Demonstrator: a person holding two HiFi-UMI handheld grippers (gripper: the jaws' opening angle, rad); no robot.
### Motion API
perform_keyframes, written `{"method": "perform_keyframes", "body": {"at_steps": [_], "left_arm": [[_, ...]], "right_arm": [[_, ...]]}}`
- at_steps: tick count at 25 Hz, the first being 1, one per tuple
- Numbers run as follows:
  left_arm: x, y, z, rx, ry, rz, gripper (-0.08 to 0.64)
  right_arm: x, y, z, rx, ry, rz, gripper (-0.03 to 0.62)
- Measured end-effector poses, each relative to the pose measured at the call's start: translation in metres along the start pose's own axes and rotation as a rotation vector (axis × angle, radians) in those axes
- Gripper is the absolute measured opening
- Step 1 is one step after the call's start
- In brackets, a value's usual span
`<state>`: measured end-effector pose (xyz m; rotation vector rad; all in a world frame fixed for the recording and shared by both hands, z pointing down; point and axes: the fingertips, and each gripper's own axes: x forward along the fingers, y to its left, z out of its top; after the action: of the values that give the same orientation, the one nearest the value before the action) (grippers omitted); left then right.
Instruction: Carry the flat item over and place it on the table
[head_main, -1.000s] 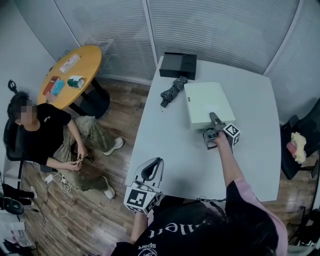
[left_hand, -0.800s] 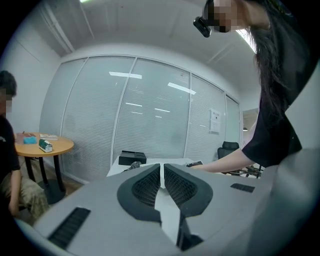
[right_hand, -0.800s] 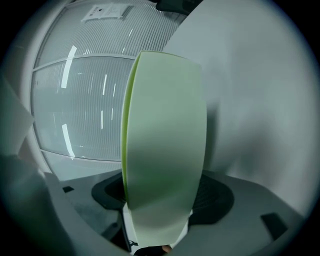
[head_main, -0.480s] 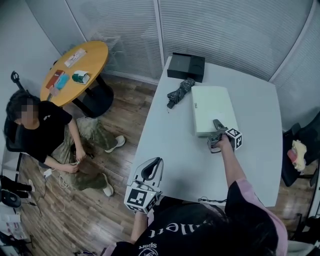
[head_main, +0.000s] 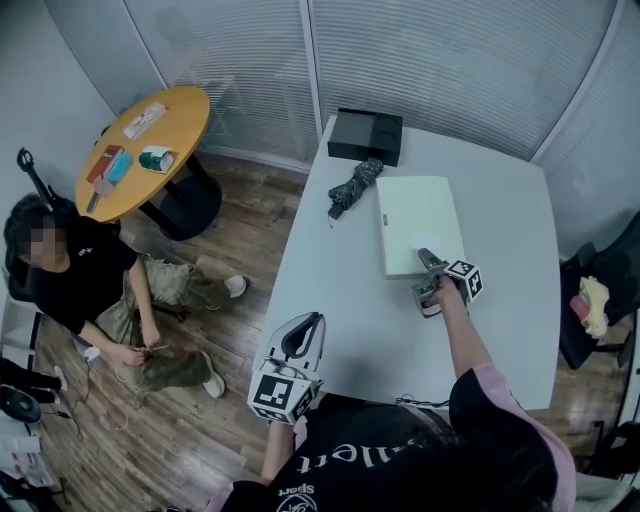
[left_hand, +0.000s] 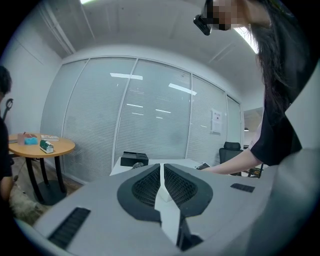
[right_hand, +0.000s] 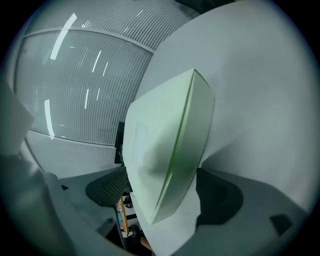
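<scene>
Two grippers show. The right gripper (head_main: 428, 262) jaws are opening astride the 6 o'clock edge of the flat white rectangular case (head_main: 418, 225), which lies on the grey table (head_main: 500, 330). The left gripper (head_main: 308, 328) jaws are closed and empty.

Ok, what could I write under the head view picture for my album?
The right tongs are opening around the flat white box, which lies on the grey table.
</scene>
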<state>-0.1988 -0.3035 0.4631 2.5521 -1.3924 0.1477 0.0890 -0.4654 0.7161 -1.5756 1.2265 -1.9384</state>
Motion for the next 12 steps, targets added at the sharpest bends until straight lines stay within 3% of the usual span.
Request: {"method": "perform_keyframes", "body": {"at_steps": [6, 12], "left_arm": [[0.0, -0.003, 0.004, 0.006, -0.014, -0.012, 0.041], [0.0, -0.01, 0.005, 0.015, -0.018, -0.037, 0.041]], "right_arm": [[-0.013, 0.016, -0.006, -0.001, 0.02, 0.098, 0.407], [-0.039, 0.05, -0.027, -0.094, 0.073, 0.247, 0.405]]}}
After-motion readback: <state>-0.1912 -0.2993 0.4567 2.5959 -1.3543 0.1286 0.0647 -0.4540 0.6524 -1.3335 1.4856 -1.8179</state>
